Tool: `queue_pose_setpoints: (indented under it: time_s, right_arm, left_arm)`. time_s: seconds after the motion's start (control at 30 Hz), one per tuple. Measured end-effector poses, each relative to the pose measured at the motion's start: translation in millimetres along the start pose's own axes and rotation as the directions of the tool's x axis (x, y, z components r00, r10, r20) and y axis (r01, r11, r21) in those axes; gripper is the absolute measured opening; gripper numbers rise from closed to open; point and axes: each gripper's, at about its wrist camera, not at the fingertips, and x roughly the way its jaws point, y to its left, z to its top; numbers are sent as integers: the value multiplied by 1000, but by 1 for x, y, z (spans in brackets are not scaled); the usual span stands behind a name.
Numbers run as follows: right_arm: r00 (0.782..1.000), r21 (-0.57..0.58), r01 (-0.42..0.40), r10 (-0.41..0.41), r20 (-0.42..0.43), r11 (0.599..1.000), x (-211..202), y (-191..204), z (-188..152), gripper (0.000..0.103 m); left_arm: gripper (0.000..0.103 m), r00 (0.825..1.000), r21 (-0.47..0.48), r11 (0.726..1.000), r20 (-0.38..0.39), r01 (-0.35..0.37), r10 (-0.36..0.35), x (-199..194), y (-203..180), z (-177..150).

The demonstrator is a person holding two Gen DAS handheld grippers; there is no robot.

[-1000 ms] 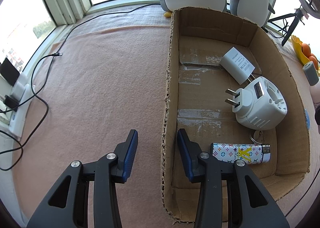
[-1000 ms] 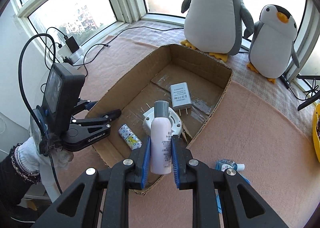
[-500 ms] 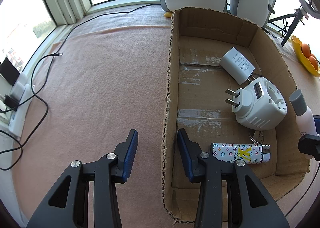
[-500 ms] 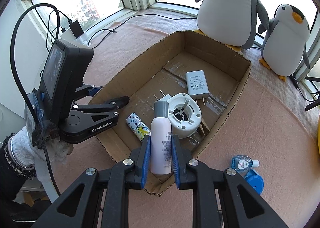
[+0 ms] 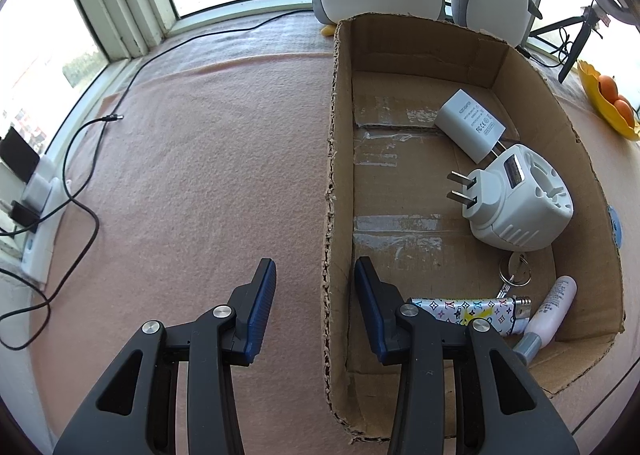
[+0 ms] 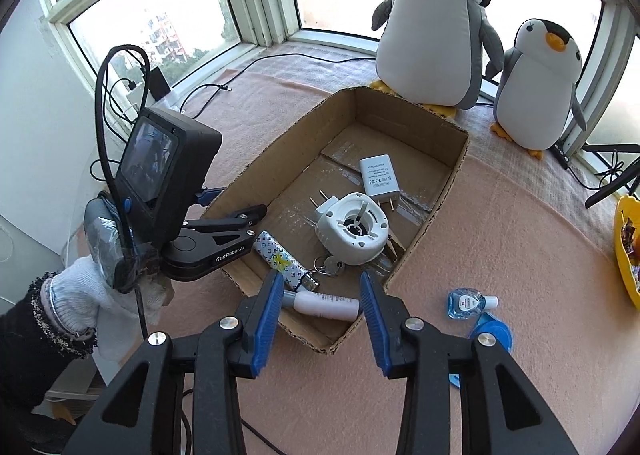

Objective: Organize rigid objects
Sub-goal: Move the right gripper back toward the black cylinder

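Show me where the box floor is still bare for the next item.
Bare: cardboard box floor along the left gripper wall, and the far end behind the flat charger. Crowded: the near corner, with lighter, keys, pink bottle and round adapter.

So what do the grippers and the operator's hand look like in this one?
Both grippers, left and right, are black plastic with ribbed blue pads and silver screws. The left carries a boxy screen, black cables and white "GenRobot.AI" lettering. The hand wears a white glove under a dark sleeve.

Box with the bits and bobs in it

The cardboard box (image 6: 440, 191) holds a pink bottle (image 6: 326, 304) on its side at the near end, right by a patterned lighter (image 6: 280, 261), keys (image 6: 330, 266), a round white adapter (image 6: 352, 229) and a flat white charger (image 6: 378, 176).
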Motion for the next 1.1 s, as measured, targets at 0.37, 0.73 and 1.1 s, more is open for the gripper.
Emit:
queue_pose_setpoints:
  time_s: [0.37,0.73,1.1]
  right_arm:
    - [993,107,75,-84,84,991,-77,-5,-21,37]
    - [977,197,148,-174,122,969,-135,-16,-65,44]
    - [975,267,159,-194,111,950,-128,-53,-114,44]
  left_arm:
    - [40,1000,23,1000,-5,18,-18,1,2,1]
    - [40,1000,34,999,0,4,-4,0,-1,0]
    - [40,1000,47,999,2,-24,24,-1,-5,-3]
